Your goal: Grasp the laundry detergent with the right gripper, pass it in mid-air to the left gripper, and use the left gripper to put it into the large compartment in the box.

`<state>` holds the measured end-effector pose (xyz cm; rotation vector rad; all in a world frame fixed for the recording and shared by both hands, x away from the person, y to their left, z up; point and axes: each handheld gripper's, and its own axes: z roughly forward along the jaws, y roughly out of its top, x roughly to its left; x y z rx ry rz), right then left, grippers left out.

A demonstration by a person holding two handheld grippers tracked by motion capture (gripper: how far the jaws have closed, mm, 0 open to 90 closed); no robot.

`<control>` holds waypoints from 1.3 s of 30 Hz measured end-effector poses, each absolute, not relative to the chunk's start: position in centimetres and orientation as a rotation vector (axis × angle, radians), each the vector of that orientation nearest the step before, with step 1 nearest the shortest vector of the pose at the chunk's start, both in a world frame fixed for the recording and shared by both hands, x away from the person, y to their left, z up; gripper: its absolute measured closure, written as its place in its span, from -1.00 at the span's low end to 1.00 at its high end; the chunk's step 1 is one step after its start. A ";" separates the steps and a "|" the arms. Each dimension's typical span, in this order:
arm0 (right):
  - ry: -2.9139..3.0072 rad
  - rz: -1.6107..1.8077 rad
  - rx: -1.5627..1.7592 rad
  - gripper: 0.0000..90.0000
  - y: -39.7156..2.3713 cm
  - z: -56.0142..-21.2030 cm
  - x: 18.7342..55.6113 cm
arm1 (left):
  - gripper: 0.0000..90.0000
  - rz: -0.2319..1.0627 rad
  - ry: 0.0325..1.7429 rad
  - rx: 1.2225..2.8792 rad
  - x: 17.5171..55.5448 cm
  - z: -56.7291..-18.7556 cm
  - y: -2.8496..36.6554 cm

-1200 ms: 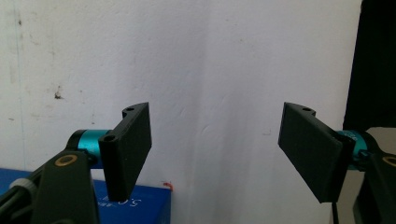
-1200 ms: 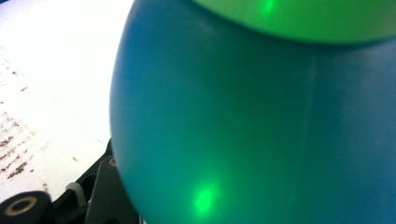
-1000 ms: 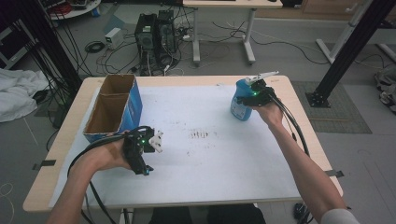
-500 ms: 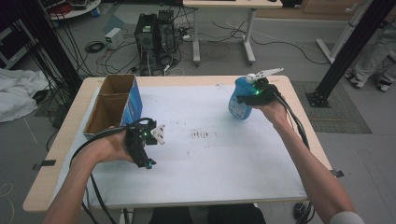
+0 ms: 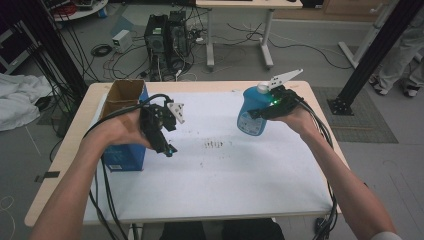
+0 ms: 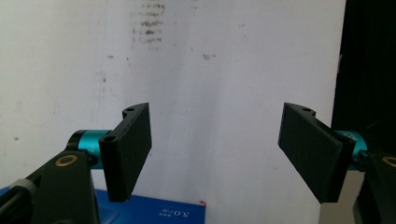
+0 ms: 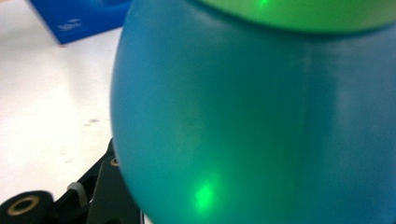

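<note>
A blue plastic bottle point(image 5: 250, 119) with a pale cap hangs above the right side of the white table point(image 5: 225, 180), tilted a little. My right gripper point(image 5: 259, 112) is shut on its body from the right. In the right gripper view the bottle's blue wall point(image 7: 252, 116) is pressed close to the lens. My left gripper point(image 5: 167, 149) is held in the air over the left half of the table, pointing down. It is open, and in the left gripper view point(image 6: 215, 149) nothing but the table shows between its jaws.
An open blue cardboard box point(image 5: 122, 156) stands at the table's left edge, right beside my left hand; its corner point(image 6: 154, 213) lies under the left gripper. A patch of dark smudges point(image 5: 215, 145) marks the middle of the table. Computers, cables and another desk stand beyond the far edge.
Both hands have risen. The left gripper has lifted off the table by the box, still open. The right gripper has come up with the bottle in it.
</note>
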<state>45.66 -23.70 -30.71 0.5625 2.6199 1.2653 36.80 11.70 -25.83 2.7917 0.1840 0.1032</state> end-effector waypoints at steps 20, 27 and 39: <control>2.815 1.275 0.061 0.02 -16.4 -31.6 41.1 | -0.43 0.064 0.096 2.719 39.0 -22.8 6.1; 2.830 1.292 -0.009 0.02 -15.2 -32.1 40.3 | -0.43 0.043 0.074 2.709 39.2 -23.4 4.4; 2.830 1.303 -0.068 0.02 -14.6 -32.4 40.1 | -0.42 0.016 0.045 2.679 39.3 -24.3 2.0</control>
